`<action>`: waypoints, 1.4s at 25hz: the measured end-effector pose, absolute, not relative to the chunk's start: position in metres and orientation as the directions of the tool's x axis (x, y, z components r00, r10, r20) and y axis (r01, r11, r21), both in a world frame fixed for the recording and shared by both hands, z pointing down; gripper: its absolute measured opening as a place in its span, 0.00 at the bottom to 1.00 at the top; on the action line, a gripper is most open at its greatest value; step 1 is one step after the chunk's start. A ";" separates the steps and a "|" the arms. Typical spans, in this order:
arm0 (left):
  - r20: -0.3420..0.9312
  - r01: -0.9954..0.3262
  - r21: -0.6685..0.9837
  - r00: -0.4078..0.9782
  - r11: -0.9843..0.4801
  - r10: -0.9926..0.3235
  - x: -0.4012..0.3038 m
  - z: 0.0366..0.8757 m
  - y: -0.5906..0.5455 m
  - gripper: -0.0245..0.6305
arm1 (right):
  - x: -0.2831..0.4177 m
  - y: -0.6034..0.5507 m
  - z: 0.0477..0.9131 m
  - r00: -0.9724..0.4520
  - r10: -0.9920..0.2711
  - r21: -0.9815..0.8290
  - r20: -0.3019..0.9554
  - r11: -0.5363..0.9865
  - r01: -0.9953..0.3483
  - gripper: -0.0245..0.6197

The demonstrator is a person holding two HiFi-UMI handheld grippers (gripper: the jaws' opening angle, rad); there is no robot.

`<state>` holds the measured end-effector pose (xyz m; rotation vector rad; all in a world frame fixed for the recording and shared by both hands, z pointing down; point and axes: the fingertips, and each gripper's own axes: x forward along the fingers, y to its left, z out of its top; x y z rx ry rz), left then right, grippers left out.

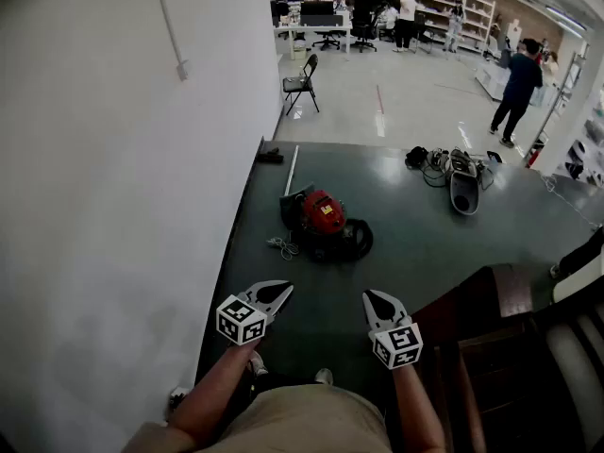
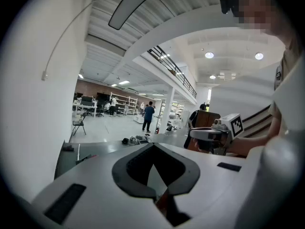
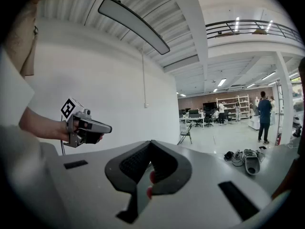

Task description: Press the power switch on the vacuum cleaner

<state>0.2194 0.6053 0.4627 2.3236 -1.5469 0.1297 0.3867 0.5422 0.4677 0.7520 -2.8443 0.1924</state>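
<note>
Two grippers hang over the near edge of the dark green floor mat (image 1: pixel 425 243). The left gripper (image 1: pixel 282 291), beside the white wall (image 1: pixel 113 206), has its jaws pressed together on nothing. The red vacuum cleaner (image 1: pixel 324 223) sits well ahead, toward the mat's wall-side edge. The right gripper (image 1: pixel 374 300) is likewise closed and empty.

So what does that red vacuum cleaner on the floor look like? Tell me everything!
The vacuum cleaner is small and round, with a shiny red top bearing a yellow patch over a dark body. A black hose curls at its right, and a pale cord lies bunched at its left. It sits on the dark green floor near the white wall.
</note>
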 end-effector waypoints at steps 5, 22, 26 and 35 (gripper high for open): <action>0.266 -0.912 0.230 0.394 -0.340 -0.880 0.223 0.466 0.607 0.05 | 0.391 0.540 0.472 -0.852 -0.478 -0.085 0.213 0.860 -0.504 0.05; 0.294 -0.918 0.220 0.385 -0.330 -0.875 0.225 0.467 0.595 0.05 | 0.387 0.521 0.467 -0.870 -0.460 -0.154 0.177 0.860 -0.487 0.05; 0.292 -0.918 0.219 0.386 -0.331 -0.875 0.220 0.471 0.585 0.05 | 0.382 0.510 0.472 -0.863 -0.471 -0.142 0.181 0.856 -0.497 0.05; 0.312 -0.910 0.260 0.395 -0.322 -0.864 0.177 0.493 0.543 0.05 | 0.339 0.461 0.500 -0.852 -0.467 -0.155 0.236 0.848 -0.507 0.05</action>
